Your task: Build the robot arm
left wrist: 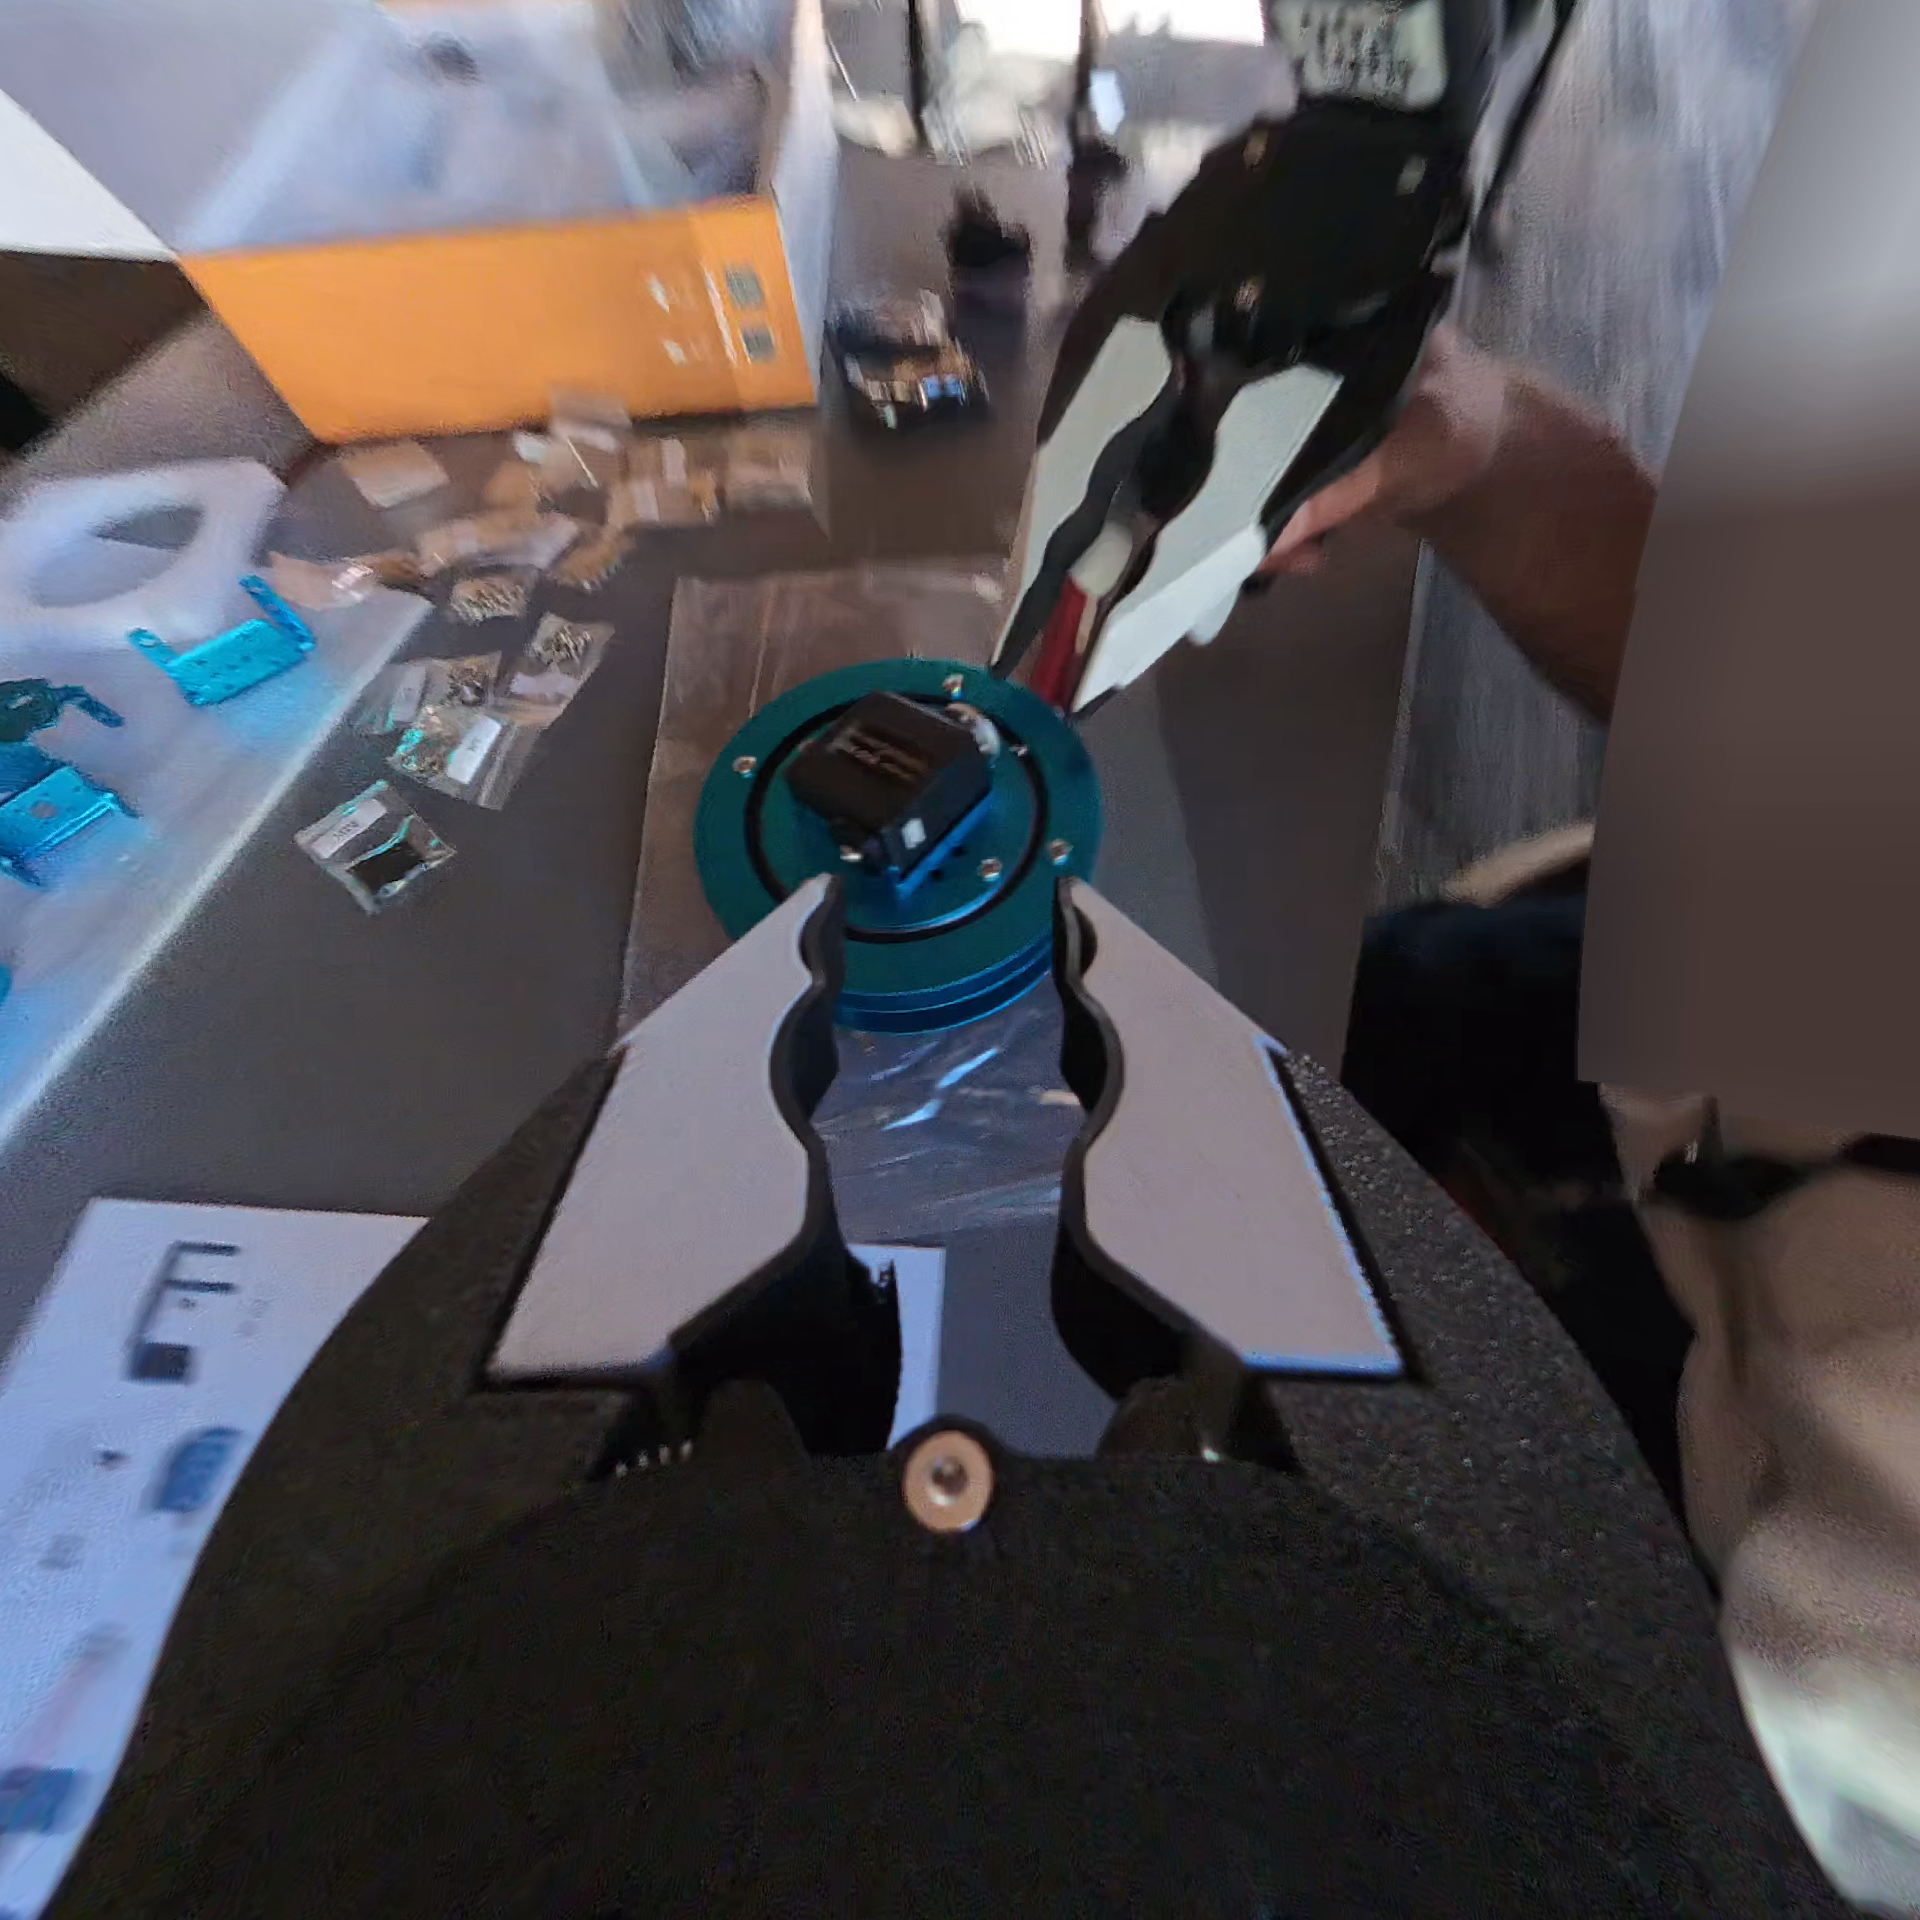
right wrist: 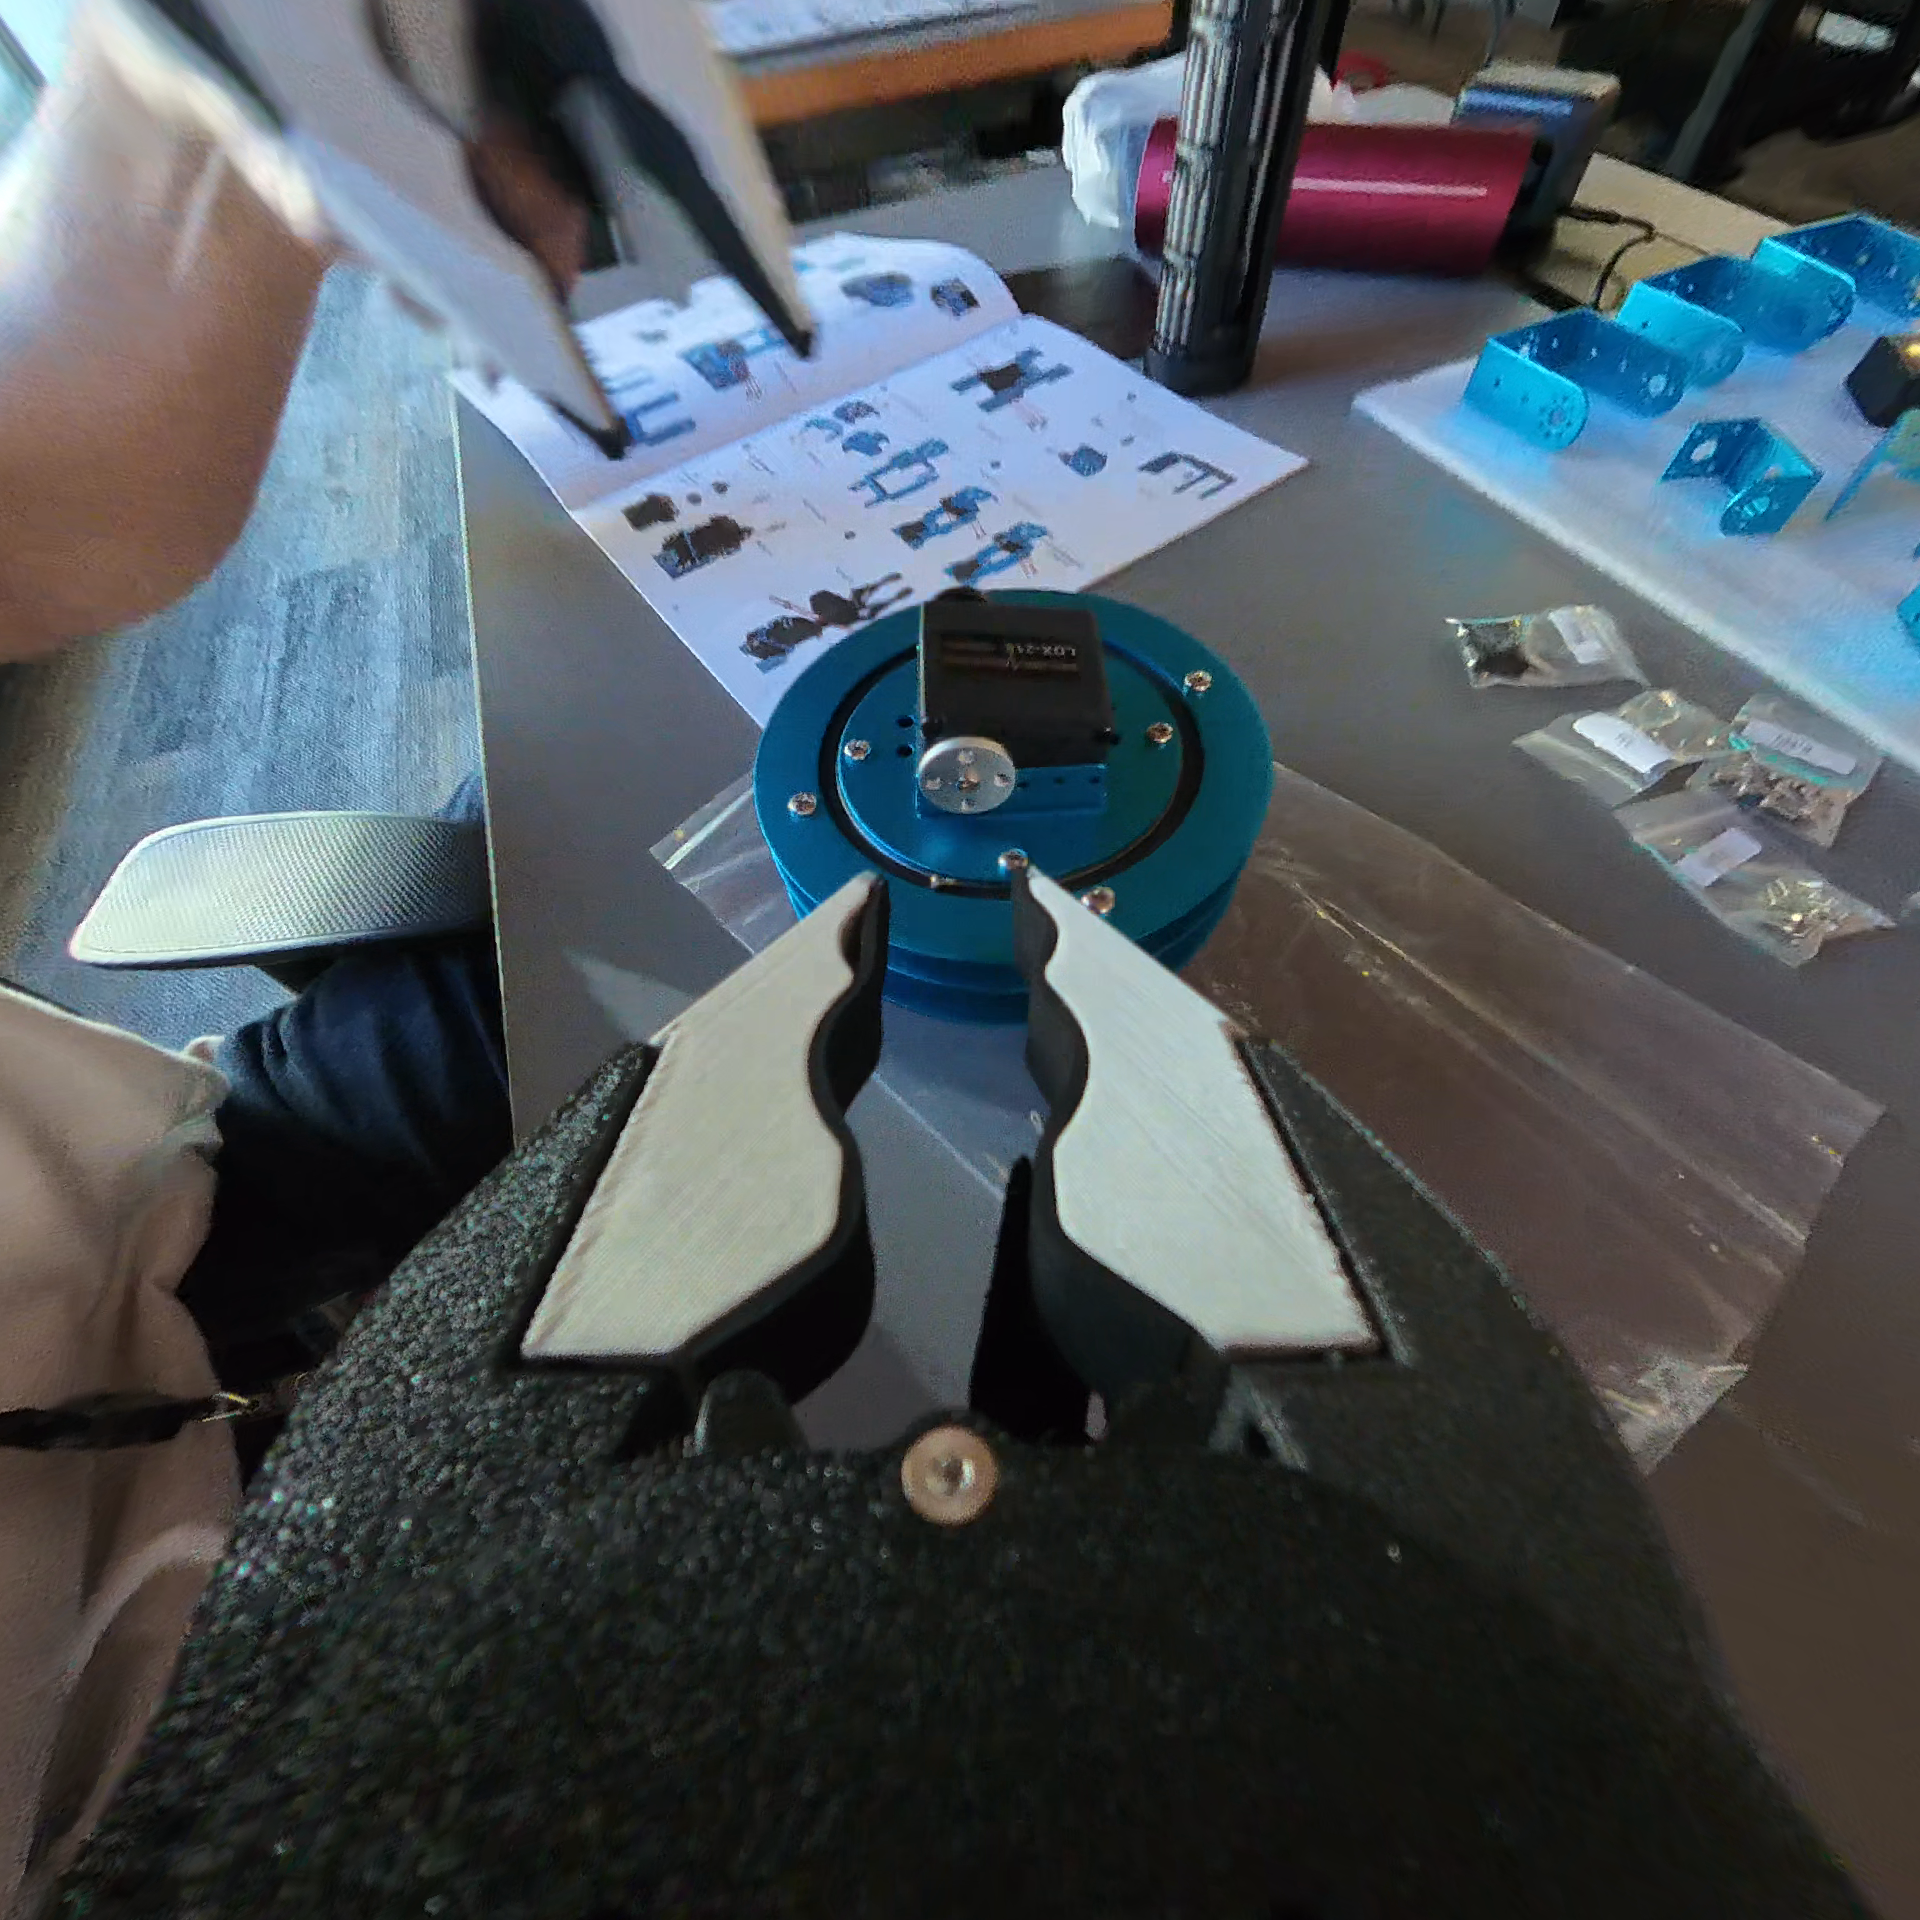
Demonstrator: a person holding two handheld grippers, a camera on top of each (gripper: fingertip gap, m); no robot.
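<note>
A round blue metal base (left wrist: 748, 831) with a black servo (left wrist: 883, 758) mounted on top sits on a clear plastic bag (left wrist: 935, 1122) on the grey table. My left gripper (left wrist: 948, 888) is open and empty, its tips just short of the base's near edge. In the right wrist view it hovers above a booklet (right wrist: 935, 457), apart from the base (right wrist: 1236, 758). My right gripper (right wrist: 945, 878) is open with a narrow gap, its tips at the base's near rim, in front of the servo (right wrist: 1008, 665). In the left wrist view the right gripper (left wrist: 1039, 686) shows something red between its fingers; I cannot tell what.
Blue metal brackets (right wrist: 1579, 384) lie on a white sheet (right wrist: 1507, 499). Small bags of screws (right wrist: 1714, 769) lie beside it. A black post (right wrist: 1216, 208) and a red cylinder (right wrist: 1403, 197) stand behind. An orange box (left wrist: 499, 322) stands at the back. A chair armrest (right wrist: 281, 883) sits by the table edge. The gap from one gripper's tips to the other's is roughly 11 cm.
</note>
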